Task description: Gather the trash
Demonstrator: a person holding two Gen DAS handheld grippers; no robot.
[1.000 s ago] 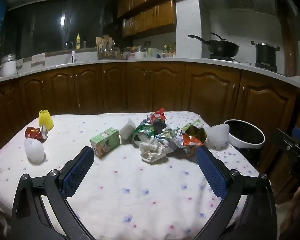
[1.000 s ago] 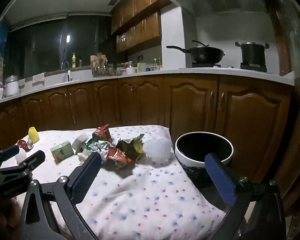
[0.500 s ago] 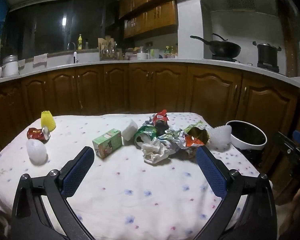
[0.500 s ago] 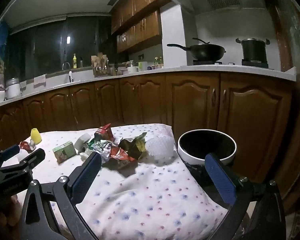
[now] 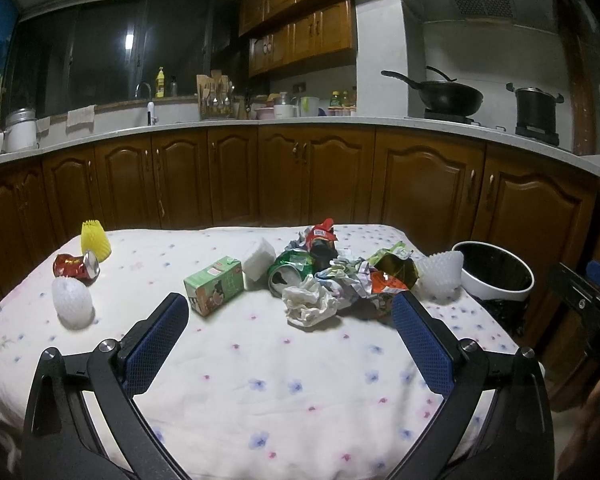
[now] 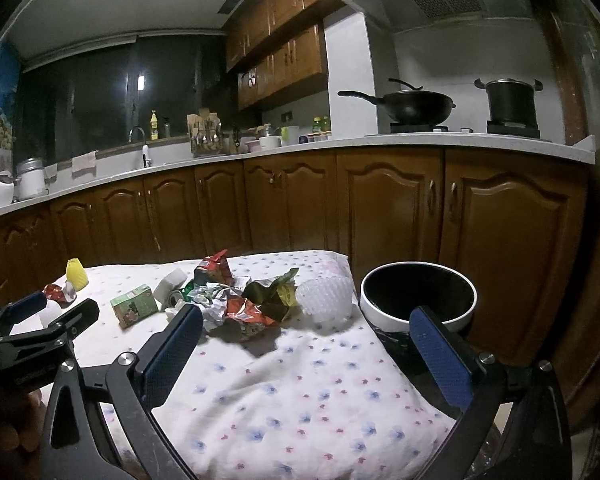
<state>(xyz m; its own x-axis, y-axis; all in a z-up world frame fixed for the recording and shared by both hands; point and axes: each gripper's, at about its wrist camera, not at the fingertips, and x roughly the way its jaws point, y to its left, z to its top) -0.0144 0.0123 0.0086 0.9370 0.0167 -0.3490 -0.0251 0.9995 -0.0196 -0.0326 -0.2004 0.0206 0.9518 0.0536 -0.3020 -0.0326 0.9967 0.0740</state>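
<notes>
Left gripper (image 5: 290, 322) above near edge of table (image 5: 260, 364), jaws wide, nothing between blue pads (image 5: 156, 340). Right gripper (image 6: 306, 342) over right edge of table, jaws wide too, nothing held. Floral cloth covering table. Trash heap near far right corner: crumpled white paper (image 5: 310, 306), crushed green can (image 5: 290, 270), red wrapper (image 5: 320, 236), dark green-gold wrapper (image 5: 396, 266), all touching. Green carton (image 5: 214, 286) just left of heap, white foam block (image 5: 258, 258) touching behind it. White foam net (image 5: 440, 274) at right edge, beside heap. Near far left corner: yellow foam net (image 5: 95, 240), crushed red can (image 5: 76, 267) just in front, another white foam net (image 5: 72, 308) nearer left edge. White-rimmed bin (image 6: 418, 294) off table's right edge, on floor, interior dark. Dark wooden cabinets (image 6: 288, 204) behind table.
</notes>
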